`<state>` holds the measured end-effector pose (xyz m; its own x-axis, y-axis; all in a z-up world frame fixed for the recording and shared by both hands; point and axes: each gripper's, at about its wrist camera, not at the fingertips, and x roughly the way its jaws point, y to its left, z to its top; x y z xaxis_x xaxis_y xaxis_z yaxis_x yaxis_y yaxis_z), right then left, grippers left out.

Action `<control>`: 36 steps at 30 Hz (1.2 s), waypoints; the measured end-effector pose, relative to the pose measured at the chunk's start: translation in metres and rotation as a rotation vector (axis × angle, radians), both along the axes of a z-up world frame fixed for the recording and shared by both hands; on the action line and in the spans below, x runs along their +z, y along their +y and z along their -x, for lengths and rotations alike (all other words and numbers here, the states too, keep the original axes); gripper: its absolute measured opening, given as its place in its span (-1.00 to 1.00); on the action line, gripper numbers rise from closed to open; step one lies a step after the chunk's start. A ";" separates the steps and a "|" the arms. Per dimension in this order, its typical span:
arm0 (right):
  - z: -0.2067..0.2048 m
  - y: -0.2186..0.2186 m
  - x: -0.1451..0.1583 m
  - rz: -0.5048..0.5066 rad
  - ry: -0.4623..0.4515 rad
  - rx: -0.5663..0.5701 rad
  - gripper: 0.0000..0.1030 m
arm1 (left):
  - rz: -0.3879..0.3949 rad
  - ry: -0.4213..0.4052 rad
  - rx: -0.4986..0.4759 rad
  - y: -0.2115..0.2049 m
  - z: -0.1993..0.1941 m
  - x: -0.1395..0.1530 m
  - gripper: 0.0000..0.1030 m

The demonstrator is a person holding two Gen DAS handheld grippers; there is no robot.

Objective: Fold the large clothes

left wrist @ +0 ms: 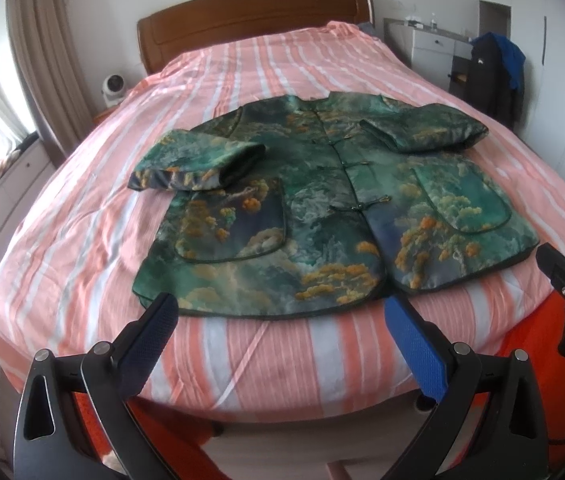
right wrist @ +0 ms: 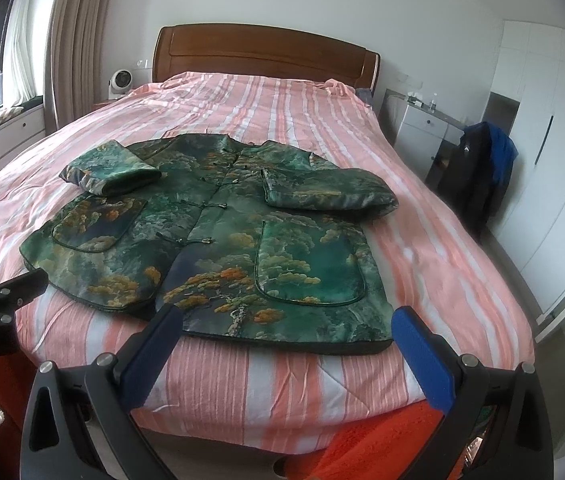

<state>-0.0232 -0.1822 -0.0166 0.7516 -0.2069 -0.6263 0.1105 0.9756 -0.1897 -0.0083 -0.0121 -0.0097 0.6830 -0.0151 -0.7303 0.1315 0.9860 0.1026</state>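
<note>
L gripper: jaws wide open, empty, at hem's left half.
Jacket: flat on bed, sleeves folded in, hem toward jaws, long axis w/ collar away.
R gripper: jaws wide, empty, at right half; both equally near.

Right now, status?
Left gripper and right gripper open, empty, at the hem. Green jacket flat on bed, sleeves folded in. Nothing obstructing.

The jacket is deep green satin printed with grey-white clouds and orange-yellow foliage, its pockets piped dark; the bedspread carries salmon-pink and white stripes; the headboard is reddish-brown wood; the gripper fingers wear blue textured pads on black frames; the curtain is beige-brown.
</note>
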 end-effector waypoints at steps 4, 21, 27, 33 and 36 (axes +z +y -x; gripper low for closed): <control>-0.001 0.002 -0.001 -0.003 0.002 0.004 1.00 | -0.002 0.003 -0.002 0.000 0.000 -0.001 0.99; -0.001 0.003 -0.005 -0.008 0.009 0.012 1.00 | -0.003 0.009 -0.005 -0.001 -0.001 -0.005 0.99; -0.001 0.003 -0.005 -0.008 0.008 0.013 0.99 | -0.018 0.014 -0.001 0.002 -0.005 -0.010 0.99; -0.003 -0.021 -0.004 -0.070 -0.018 0.026 0.99 | 0.116 0.105 0.039 0.076 -0.063 -0.019 0.99; -0.016 -0.069 -0.008 -0.151 -0.028 -0.026 0.99 | 0.312 0.227 0.083 0.150 -0.113 -0.042 0.99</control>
<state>-0.0072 -0.2509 -0.0242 0.7648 -0.1315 -0.6307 0.1395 0.9895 -0.0372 0.1051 0.1382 -0.0518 0.5130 -0.2117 -0.8319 0.0346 0.9734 -0.2263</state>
